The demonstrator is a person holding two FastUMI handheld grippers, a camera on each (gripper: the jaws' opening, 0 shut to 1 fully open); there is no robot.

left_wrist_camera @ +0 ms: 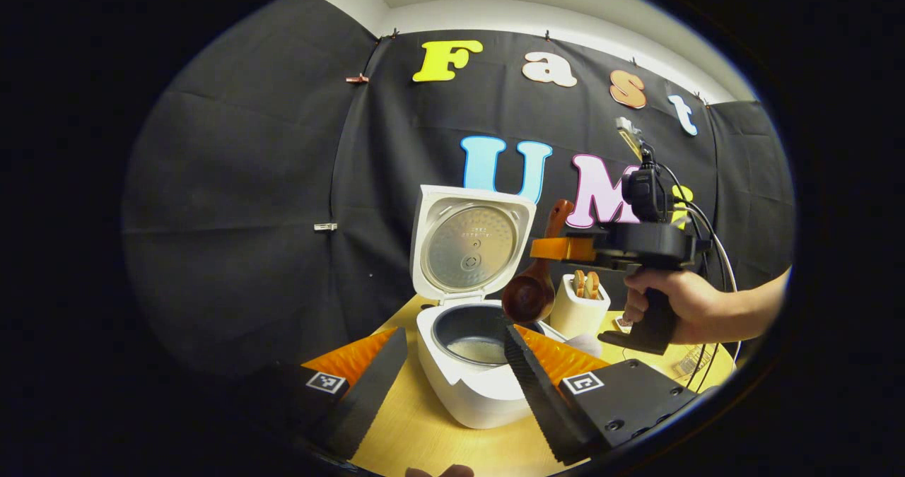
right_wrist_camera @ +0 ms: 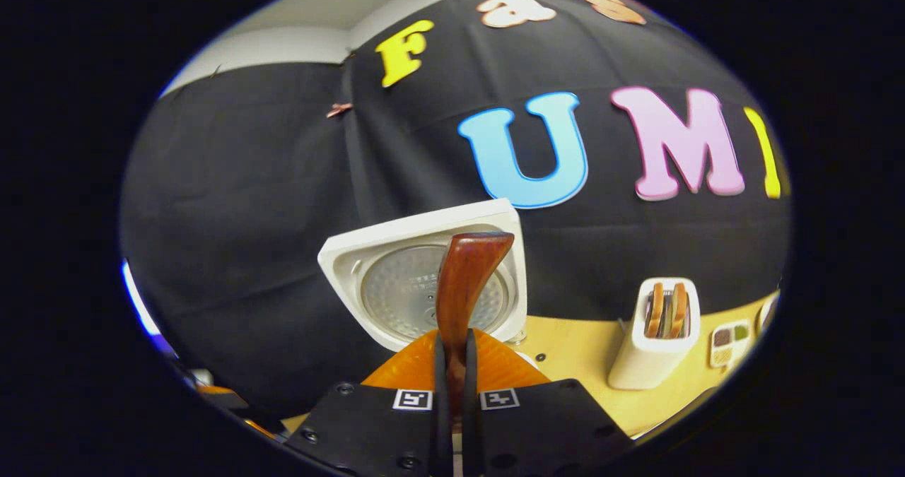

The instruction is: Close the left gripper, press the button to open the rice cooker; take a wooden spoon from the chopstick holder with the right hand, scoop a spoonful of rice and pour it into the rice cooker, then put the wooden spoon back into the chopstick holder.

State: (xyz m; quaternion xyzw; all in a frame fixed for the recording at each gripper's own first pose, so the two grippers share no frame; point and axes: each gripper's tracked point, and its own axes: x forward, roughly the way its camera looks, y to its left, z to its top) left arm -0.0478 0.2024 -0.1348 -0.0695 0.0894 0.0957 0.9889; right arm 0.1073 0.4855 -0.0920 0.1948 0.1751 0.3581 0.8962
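In the right gripper view, the right gripper (right_wrist_camera: 452, 371) has its two fingers drawn almost together, both pressing on the handle of the wooden spoon (right_wrist_camera: 463, 286), which stands up between them with its broad handle end at the top. In the left gripper view that same gripper shows farther off, held by a hand (left_wrist_camera: 679, 304) at the right, and the spoon's bowl (left_wrist_camera: 529, 295) hangs down below it, just above the far right rim of the cooker's pot.

The left gripper (left_wrist_camera: 452, 364) has its fingers spread wide apart and holds nothing; they frame the rice cooker (left_wrist_camera: 474, 385) from either side without touching it.

The cooker stands near the middle of the table with its lid (left_wrist_camera: 470, 244) swung up and open toward the far wall. Its dark inner pot (left_wrist_camera: 474, 336) holds a pale layer at the bottom. Just right of the cooker stands the white chopstick holder (left_wrist_camera: 578, 306) with a couple of wooden utensils sticking up in it. In the right gripper view a small tray (right_wrist_camera: 728, 341) with coloured compartments lies right of the holder.

The table (left_wrist_camera: 417, 434) is a light wooden top. Black cloth (left_wrist_camera: 247, 215) hangs behind it as the wall, clipped along the top, with a white wall and ceiling above.
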